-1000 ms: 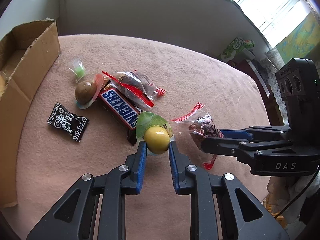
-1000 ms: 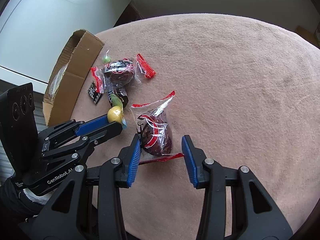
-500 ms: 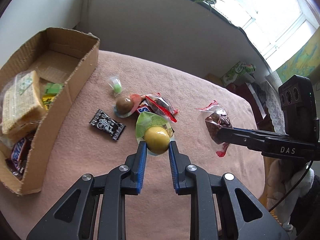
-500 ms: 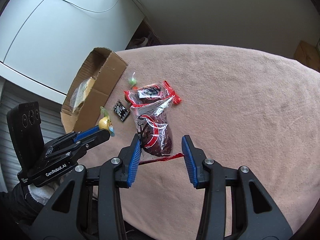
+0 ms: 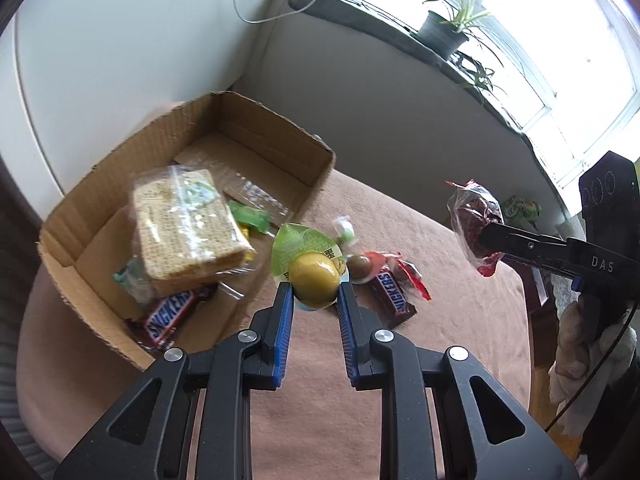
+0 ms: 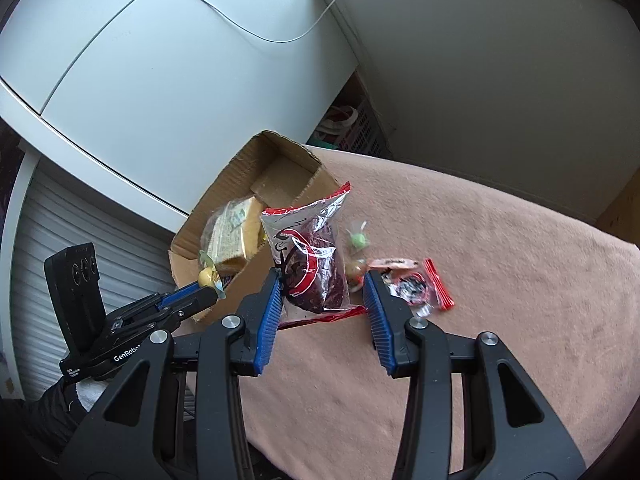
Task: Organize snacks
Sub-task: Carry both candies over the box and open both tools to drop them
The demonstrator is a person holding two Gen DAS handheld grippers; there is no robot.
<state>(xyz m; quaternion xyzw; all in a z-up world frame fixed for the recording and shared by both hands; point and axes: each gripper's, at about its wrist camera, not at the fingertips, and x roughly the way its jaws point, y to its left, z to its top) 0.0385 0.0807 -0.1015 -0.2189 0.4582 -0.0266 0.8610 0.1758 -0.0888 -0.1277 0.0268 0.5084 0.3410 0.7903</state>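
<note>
My left gripper is shut on a yellow jelly cup with a green lid, held in the air beside the cardboard box. It also shows in the right wrist view. My right gripper holds a clear red-printed bag of dark snacks off the table; the bag also shows in the left wrist view. The box holds a wrapped wafer block, a Snickers bar and green packets.
On the pink cloth-covered table lie a Snickers bar, a brown jelly cup, a small green candy and red-edged packets. A white cabinet and a wall stand behind the box.
Both grippers have risen higher with their snacks and moved toward the box, which now fills more of both views.
</note>
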